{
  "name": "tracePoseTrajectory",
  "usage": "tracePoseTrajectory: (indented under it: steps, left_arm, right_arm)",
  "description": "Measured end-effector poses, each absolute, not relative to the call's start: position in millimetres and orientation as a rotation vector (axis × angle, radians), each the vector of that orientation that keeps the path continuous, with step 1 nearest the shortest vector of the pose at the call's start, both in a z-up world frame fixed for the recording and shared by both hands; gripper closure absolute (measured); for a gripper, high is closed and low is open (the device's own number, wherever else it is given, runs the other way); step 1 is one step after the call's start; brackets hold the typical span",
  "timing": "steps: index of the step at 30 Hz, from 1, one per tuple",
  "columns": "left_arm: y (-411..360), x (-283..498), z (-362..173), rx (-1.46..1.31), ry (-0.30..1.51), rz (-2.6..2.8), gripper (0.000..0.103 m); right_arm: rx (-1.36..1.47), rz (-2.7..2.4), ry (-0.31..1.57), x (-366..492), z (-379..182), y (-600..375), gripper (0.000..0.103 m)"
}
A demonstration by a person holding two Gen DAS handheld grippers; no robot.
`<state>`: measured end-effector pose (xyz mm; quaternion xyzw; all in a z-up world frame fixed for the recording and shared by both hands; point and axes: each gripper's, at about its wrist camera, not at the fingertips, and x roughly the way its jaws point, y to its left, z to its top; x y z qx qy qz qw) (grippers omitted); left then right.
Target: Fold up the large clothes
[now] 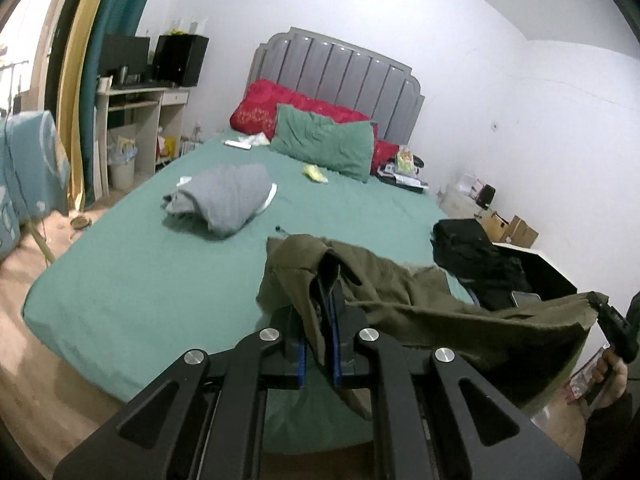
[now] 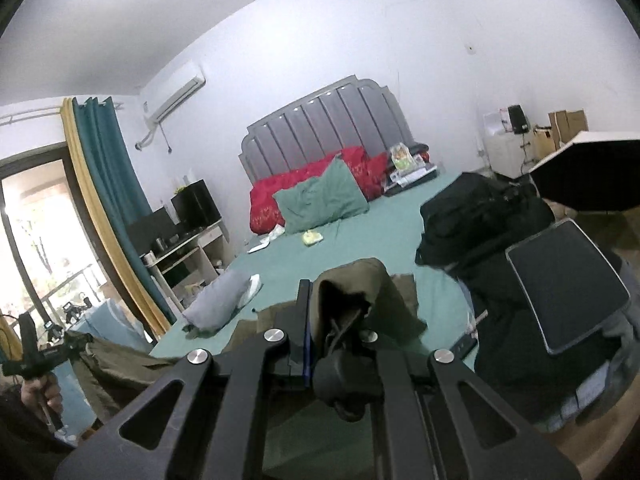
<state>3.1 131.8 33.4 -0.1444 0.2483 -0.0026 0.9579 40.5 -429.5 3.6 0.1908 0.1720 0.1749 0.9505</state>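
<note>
An olive-green garment (image 1: pixel 404 292) hangs stretched between my two grippers above the near end of the green bed (image 1: pixel 140 280). My left gripper (image 1: pixel 320 300) is shut on one edge of it, cloth draped over the fingers. My right gripper (image 2: pixel 336 304) is shut on the other end; the cloth (image 2: pixel 360 280) bunches over its fingers and hides the tips. The right gripper also shows in the left wrist view (image 1: pixel 600 304), pinching the garment's far corner. The left gripper shows at the left of the right wrist view (image 2: pixel 76 344), holding the cloth.
A folded grey garment (image 1: pixel 224 196) lies mid-bed. Green (image 1: pixel 324 144) and red pillows (image 1: pixel 272 108) sit by the headboard. A black bag (image 2: pixel 480 216) and a dark tablet (image 2: pixel 568 284) lie on the bed's right side. A desk (image 1: pixel 136 100) stands left.
</note>
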Motion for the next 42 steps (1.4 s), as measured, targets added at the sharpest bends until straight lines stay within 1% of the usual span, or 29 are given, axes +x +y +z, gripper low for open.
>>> tracePoseTrajectory:
  steps: [3, 9, 14, 19, 24, 27, 28, 29, 30, 31, 32, 33, 35, 36, 37, 42]
  left_arm:
    - [132.7, 28.1, 30.5, -0.32, 0.501, -0.02, 0.093]
    - [143.2, 108.5, 17.7, -0.391, 0.505, -0.049, 0.093]
    - [156.0, 203.7, 7.6, -0.443, 0.537, -0.039, 0.093]
    - [158.0, 293.4, -5.0, -0.429, 0.565, -0.015, 0.093]
    - [158.5, 379.7, -41.3, -0.408, 0.633, 0.043, 0.092]
    - [159.3, 416.0, -72.7, -0.394, 0.684, 0.079, 0.086]
    - [160.4, 425.8, -85.0, -0.403, 0.703, 0.077, 0.079]
    - [162.3, 432.0, -96.2, -0.41, 0.718, 0.072, 0.065]
    - [163.3, 435.6, -103.1, -0.409, 0.727, 0.077, 0.055]
    - [165.8, 437.0, -112.4, -0.406, 0.729, 0.098, 0.036]
    - [169.1, 436.2, -118.3, -0.407, 0.725, 0.118, 0.029]
    - [174.6, 430.4, -126.1, -0.413, 0.722, 0.135, 0.028]
    - [184.0, 416.0, -133.9, -0.423, 0.721, 0.149, 0.027]
    - [189.6, 406.8, -137.0, -0.43, 0.72, 0.154, 0.026]
    - [194.7, 397.8, -139.7, -0.431, 0.724, 0.16, 0.025]
    - [195.7, 343.3, -162.6, -0.358, 0.798, 0.127, 0.024]
  right_arm:
    - [0.401, 0.344, 0.349, 69.2, -2.6, -430.2, 0.096]
    - [0.41, 0.333, 0.343, 135.7, -17.8, -434.9, 0.096]
    - [0.402, 0.324, 0.344, 209.8, -24.5, -424.2, 0.096]
    - [0.373, 0.305, 0.363, 296.0, -36.8, -410.5, 0.096]
    - [0.317, 0.275, 0.435, 378.9, -68.2, -395.2, 0.096]
    - [0.29, 0.235, 0.497, 416.6, -99.3, -391.7, 0.096]
    - [0.296, 0.22, 0.516, 425.9, -109.0, -392.8, 0.096]
    - [0.302, 0.197, 0.536, 434.2, -120.7, -393.2, 0.094]
    - [0.287, 0.169, 0.571, 443.3, -132.9, -392.3, 0.093]
    - [0.261, 0.161, 0.611, 453.6, -144.3, -389.6, 0.086]
    - [0.228, 0.162, 0.657, 464.2, -157.0, -386.6, 0.069]
    - [0.203, 0.147, 0.685, 469.7, -168.0, -386.3, 0.058]
    - [0.194, 0.106, 0.661, 462.3, -178.2, -394.3, 0.009]
    - [0.2, 0.109, 0.653, 457.9, -177.2, -398.9, 0.001]
    - [0.208, 0.118, 0.644, 453.1, -173.5, -403.2, 0.0]
    - [0.247, 0.158, 0.631, 402.7, -142.1, -426.6, 0.0]
